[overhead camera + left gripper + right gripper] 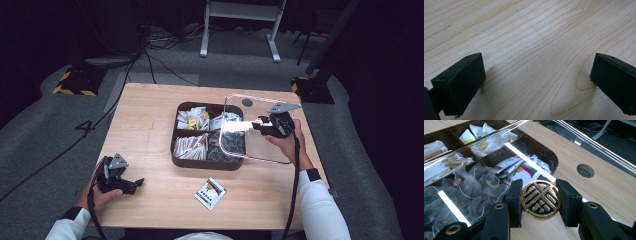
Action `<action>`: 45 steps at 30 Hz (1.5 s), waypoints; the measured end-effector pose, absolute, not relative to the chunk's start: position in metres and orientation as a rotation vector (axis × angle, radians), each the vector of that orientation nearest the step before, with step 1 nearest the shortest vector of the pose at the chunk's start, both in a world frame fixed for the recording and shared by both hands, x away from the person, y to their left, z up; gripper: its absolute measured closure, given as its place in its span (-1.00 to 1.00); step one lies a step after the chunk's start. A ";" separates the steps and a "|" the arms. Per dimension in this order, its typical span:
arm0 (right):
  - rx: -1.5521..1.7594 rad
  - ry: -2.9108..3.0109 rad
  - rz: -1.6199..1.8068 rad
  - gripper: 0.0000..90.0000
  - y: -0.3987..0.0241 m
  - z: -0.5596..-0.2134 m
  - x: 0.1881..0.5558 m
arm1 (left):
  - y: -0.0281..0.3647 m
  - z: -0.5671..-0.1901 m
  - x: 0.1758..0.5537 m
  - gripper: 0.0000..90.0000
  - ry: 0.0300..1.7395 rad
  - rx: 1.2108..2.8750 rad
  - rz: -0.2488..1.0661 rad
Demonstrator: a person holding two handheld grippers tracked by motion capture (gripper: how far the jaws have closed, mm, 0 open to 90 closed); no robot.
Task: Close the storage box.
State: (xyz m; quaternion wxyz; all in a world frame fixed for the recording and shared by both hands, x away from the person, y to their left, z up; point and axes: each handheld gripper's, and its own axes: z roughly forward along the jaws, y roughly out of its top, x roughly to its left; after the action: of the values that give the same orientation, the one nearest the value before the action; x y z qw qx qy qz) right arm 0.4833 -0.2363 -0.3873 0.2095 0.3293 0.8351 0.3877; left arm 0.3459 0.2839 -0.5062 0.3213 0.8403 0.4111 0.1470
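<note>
High view: right gripper (pixel 256 126) held above the right half of a dark divided box (pixel 180 159), clamped on the knob of a clear lid (pixel 265 156). Lid lifted off the box, hanging tilted around and below that gripper, its near edge down toward the table (pixel 145 125), its far edge up behind the jaws. Box partly under the lid, with white packets (pixel 192 119) in the far compartments, paper-wrapped sticks (pixel 190 146) in the near left one and dark pouches (pixel 231 143) nearest the gripper. Left gripper (pixel 136 183) well apart from all that, low over the near left corner of the table, jaws spread with nothing between. Small printed sachet (pixel 210 192) lying flat on the wood between the two grippers, nearer the front edge.

Left gripper view: two black jaws standing wide apart, bare wood grain (pixel 529 50) ahead and between, nothing gripped. Released.

Right gripper view: both pads pressed against the sides of a round gold-and-black knob (pixel 541 200), gripped squarely between the jaws. Transparent lid (pixel 461 202) spreading out ahead and to the left of the jaws, bright light streaks on it. Beneath it, tea bags (pixel 474 190) on strings and coloured packets (pixel 524 171) in the box's compartments. Ahead and to the right, a round hole (pixel 585 170) in the tabletop.
</note>
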 end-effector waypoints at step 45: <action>0.861 2.454 1.075 0.33 -0.132 -0.415 0.506 | 0.284 -0.506 0.346 -1.00 1.080 2.207 0.386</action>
State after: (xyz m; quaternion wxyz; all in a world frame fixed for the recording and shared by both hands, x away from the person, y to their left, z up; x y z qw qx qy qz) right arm 0.5063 -0.1316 -0.4153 0.1630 0.3020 0.8603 0.3770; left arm 0.3459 0.2840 -0.5062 0.3212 0.8404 0.4110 0.1471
